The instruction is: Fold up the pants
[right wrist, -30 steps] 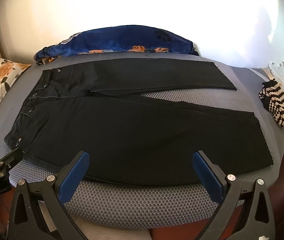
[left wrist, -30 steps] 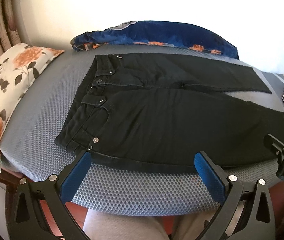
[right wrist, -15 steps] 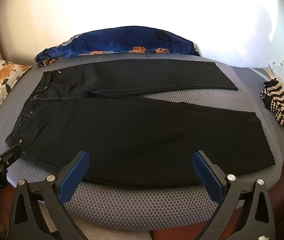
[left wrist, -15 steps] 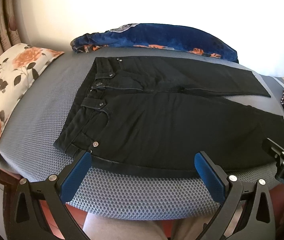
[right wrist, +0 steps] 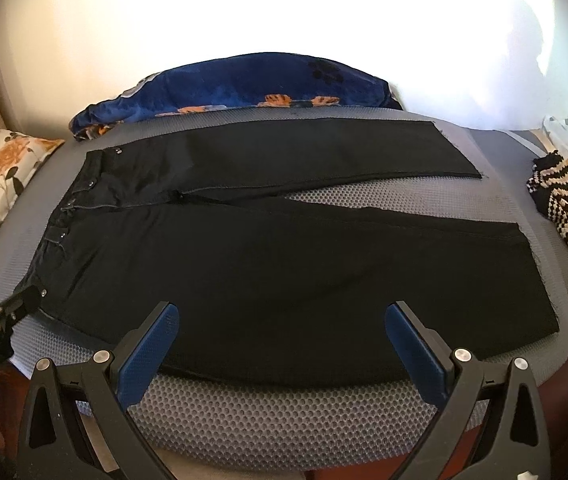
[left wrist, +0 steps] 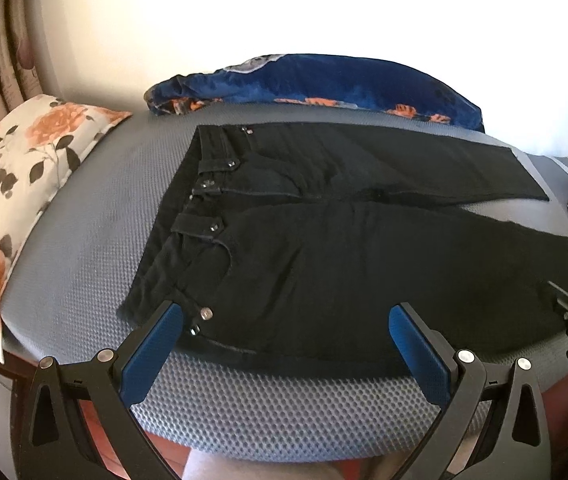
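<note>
**Both grippers poised at the near edge of unfolded pants**

The black pants [right wrist: 284,264] lie flat and unfolded on the grey mesh pad [right wrist: 284,412], waistband at the left, two legs spread apart toward the right; the near leg runs along the pad's near edge. The left gripper [left wrist: 285,330] hangs with jaws spread wide and nothing between them, near the waistband's near corner; the right gripper [right wrist: 282,328] is likewise spread and empty, over the near leg's lower edge. The step in hand looks like the first grasp for laying the near leg over the far one; it would go best with each gripper pinching the near hem through both layers of cloth, one at the waist and one toward the cuff, then lifting evenly so the fabric does not sag or twist. Partial lettering shows on each gripper body seen from the other camera, cut off at the frame edge; no brand on the pants is legible.
</note>
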`<state>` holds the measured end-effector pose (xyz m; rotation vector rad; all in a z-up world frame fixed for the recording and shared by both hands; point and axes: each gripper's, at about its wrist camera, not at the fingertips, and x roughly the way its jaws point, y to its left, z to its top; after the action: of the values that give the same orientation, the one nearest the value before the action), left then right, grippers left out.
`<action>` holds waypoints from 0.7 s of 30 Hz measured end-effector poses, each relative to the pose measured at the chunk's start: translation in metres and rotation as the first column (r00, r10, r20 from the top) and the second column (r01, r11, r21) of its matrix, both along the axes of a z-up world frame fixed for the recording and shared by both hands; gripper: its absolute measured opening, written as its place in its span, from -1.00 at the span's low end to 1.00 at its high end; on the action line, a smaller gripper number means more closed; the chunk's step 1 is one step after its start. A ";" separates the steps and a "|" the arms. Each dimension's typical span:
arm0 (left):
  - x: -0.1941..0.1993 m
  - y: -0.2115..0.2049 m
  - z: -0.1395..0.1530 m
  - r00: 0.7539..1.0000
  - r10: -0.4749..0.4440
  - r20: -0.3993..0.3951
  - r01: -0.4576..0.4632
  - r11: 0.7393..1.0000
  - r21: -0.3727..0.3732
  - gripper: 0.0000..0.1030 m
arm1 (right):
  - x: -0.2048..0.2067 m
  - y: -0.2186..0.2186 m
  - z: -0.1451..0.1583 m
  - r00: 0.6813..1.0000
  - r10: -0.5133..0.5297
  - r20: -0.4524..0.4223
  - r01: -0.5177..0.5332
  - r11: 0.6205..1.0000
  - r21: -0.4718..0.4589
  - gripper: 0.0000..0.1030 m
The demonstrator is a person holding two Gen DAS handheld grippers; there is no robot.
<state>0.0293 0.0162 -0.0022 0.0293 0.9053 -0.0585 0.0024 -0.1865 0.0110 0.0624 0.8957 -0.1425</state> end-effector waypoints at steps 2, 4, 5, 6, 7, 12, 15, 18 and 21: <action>0.007 0.005 0.002 1.000 0.002 0.004 -0.002 1.000 -0.008 0.99 | 0.004 0.001 -0.001 1.000 -0.002 -0.002 0.002 1.000 -0.015 0.99; 0.015 0.010 0.004 1.000 0.007 0.014 -0.007 1.000 -0.010 0.99 | 0.007 0.002 -0.001 1.000 0.008 0.000 -0.008 1.000 -0.015 0.99; 0.020 0.015 0.005 1.000 0.012 0.023 -0.012 1.000 -0.012 0.99 | 0.009 0.002 -0.001 1.000 0.016 -0.001 -0.016 1.000 -0.016 0.99; 0.025 0.019 0.005 0.999 0.015 0.030 -0.015 1.000 -0.015 0.99 | 0.012 0.003 -0.001 1.000 0.023 0.000 -0.023 1.000 -0.018 0.99; 0.031 0.024 0.005 0.999 0.019 0.034 -0.019 1.000 -0.020 0.99 | 0.014 0.003 0.000 0.999 0.034 0.005 -0.034 0.999 -0.021 0.99; 0.076 0.062 0.004 0.999 0.046 0.019 -0.043 0.993 -0.108 0.75 | 0.032 -0.003 0.006 0.997 0.069 0.022 -0.069 0.998 -0.007 0.99; 0.113 0.083 0.000 0.998 0.060 -0.009 -0.061 0.987 -0.146 0.37 | 0.048 -0.007 0.009 0.997 0.067 0.028 -0.067 0.998 -0.008 0.99; 0.152 0.108 -0.005 0.998 0.053 -0.045 -0.062 0.972 -0.227 0.18 | 0.068 -0.012 0.011 0.997 0.068 0.021 -0.068 0.998 0.006 0.99; 0.195 0.133 -0.015 0.994 0.022 -0.104 -0.060 0.924 -0.377 0.10 | 0.086 -0.012 0.010 0.998 0.067 0.010 -0.067 0.998 -0.003 0.99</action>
<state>0.2240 0.1495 -0.0174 -0.3581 0.9793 -0.1973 0.0888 -0.1986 0.0214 0.0308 0.8863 -0.0807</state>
